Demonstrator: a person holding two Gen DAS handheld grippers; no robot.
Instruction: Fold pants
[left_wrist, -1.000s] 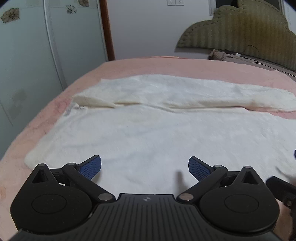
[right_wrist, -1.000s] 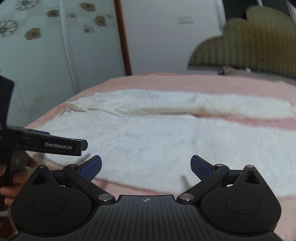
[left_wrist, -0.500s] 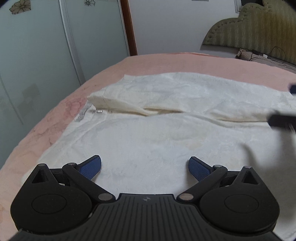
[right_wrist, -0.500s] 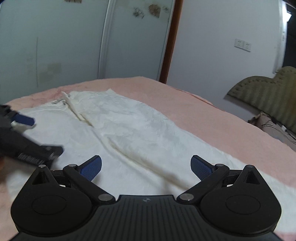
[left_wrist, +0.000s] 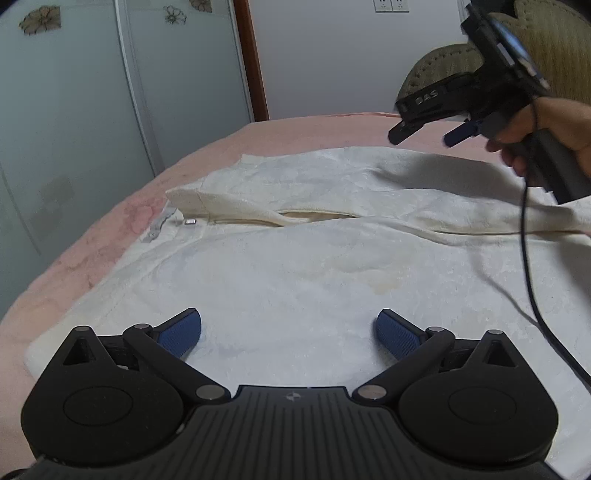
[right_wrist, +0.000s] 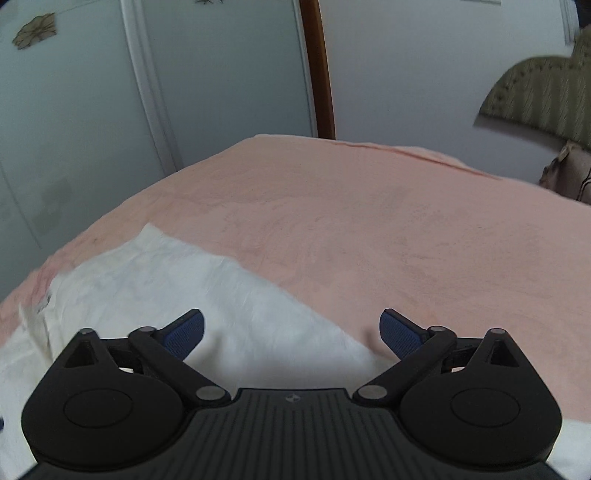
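Observation:
Cream white pants (left_wrist: 295, 266) lie spread flat on the pink bed, waistband at the left, the two legs running off to the right. My left gripper (left_wrist: 289, 336) is open and empty, low over the near leg by the waist. My right gripper (left_wrist: 424, 134) shows in the left wrist view, open, held in the air above the far leg. In the right wrist view the right gripper (right_wrist: 291, 334) is open and empty over the far edge of the pants (right_wrist: 184, 295).
The pink bedspread (right_wrist: 369, 229) stretches beyond the pants. Pale wardrobe doors (left_wrist: 92, 110) stand left of the bed. A padded headboard (right_wrist: 535, 96) and a wall are at the far right. A black cable (left_wrist: 528, 277) hangs from the right gripper over the pants.
My right gripper has swung out over the far leg and far edge of the pants. My left gripper has moved closer to the waist. Both stay open.

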